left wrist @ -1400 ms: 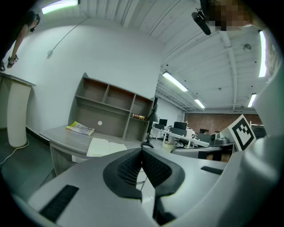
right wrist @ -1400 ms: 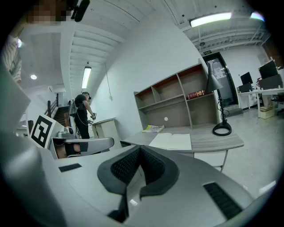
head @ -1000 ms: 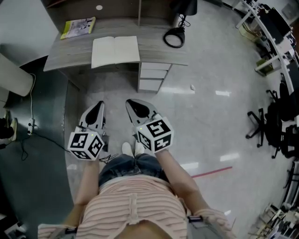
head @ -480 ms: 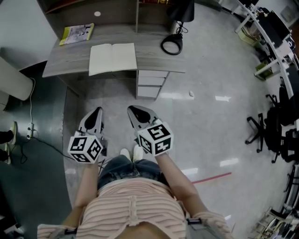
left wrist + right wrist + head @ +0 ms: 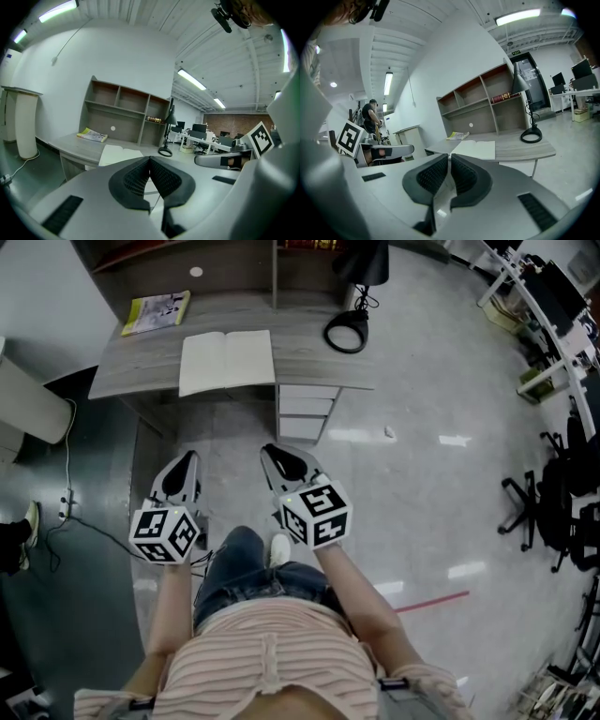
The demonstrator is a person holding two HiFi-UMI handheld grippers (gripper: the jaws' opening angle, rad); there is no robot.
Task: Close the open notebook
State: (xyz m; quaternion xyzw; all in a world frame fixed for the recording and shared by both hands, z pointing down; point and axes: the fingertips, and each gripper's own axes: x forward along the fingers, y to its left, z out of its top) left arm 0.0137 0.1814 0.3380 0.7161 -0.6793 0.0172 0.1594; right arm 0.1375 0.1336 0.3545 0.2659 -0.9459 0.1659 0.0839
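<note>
Since a second ago the person has stepped closer. The desk (image 5: 309, 367) sits a bit lower in the head view, one jeans leg (image 5: 234, 554) has swung forward, and both grippers came along with it. No change at the jaws.

The notebook (image 5: 227, 362) lies open flat, blank pages up. It is about mid-desk, close to the front edge, spine running front to back. Nothing touches it and both halves are down.

- **Yellow booklet** (image 5: 157, 312): back-left corner, well apart from the notebook.
- **Lamp base** (image 5: 346, 334): black ring toward the right end.
- **Drawer unit** (image 5: 302, 412): under the front edge, just right of the notebook.
- **Shelf unit** (image 5: 234, 268): along the back edge.

The left gripper (image 5: 187, 460) has its jaws pressed together with nothing between them. It is held over the floor (image 5: 422, 484), well short of the desk's front edge. The right gripper (image 5: 270, 452) has its jaws closed too, a sliver of gap at most, and is empty. It sits beside the left one and equally short of the desk. Both aim at the desk, tipped slightly down.

Progress: none of the closing is done yet, only the approach. Still to do, as I judge it:
- reach the front edge
- get a jaw tip under the outer edge of one half
- fold that half over the spine onto the other
- press it flat

Either half could be the one folded; I can't tell which.
</note>
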